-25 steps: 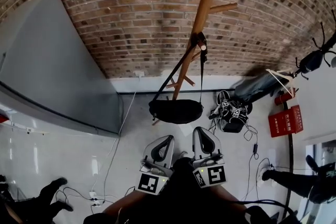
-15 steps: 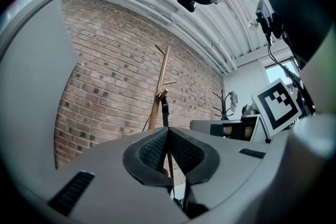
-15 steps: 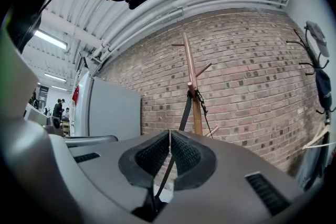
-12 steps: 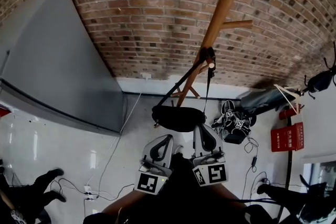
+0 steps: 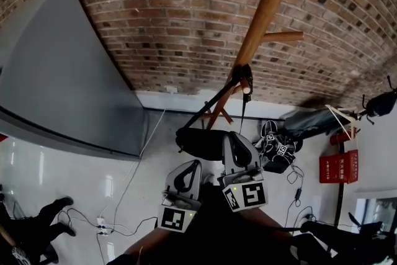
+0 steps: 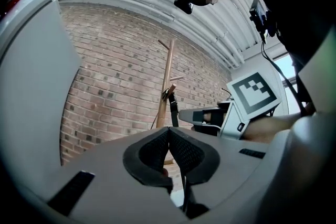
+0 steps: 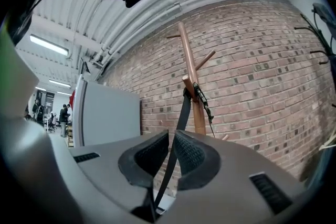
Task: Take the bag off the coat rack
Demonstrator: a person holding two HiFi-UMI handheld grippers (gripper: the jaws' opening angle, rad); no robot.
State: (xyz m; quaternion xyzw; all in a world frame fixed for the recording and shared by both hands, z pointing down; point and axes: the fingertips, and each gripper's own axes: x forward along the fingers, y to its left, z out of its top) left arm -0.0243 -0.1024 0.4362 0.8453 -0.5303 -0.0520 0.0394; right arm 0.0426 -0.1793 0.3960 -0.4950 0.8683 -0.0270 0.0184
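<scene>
Jaws first: the left gripper [image 6: 168,131] had its two jaws pressed flat together with nothing between them. The right gripper [image 7: 170,138] was pretty much closed too, with just a sliver left. The black strap [image 7: 182,107] lined up right in that sliver in its own view. Honestly couldn't tell if the jaws were touching it or if it just hung behind them.

So that was two grippers, side by side at 6 o'clock in the head view, with the right one reaching a bit further ahead than the left. Just past the right one's tips, at about 12 o'clock from it, hung the one black bag [image 5: 197,143]. It was off the floor and partly hidden behind that gripper. Two runs of strap went up from it, one slanting toward 1 o'clock from the bag's left end and one nearly straight up. Both met over a single peg [image 5: 246,87], so the bag was on the rack.

One wooden coat rack [image 5: 268,12], with its pole running toward 1 o'clock in the head view. I counted three pegs on it in the right gripper view, and the strap sat on the lowest. Behind it all was one brick wall [image 5: 186,28], with one big grey panel [image 5: 62,84] at 9 o'clock. On the floor there was one heap of black gear [image 5: 276,147] at 3 o'clock of the bag, and one red box [image 5: 338,166] further out the same way.
</scene>
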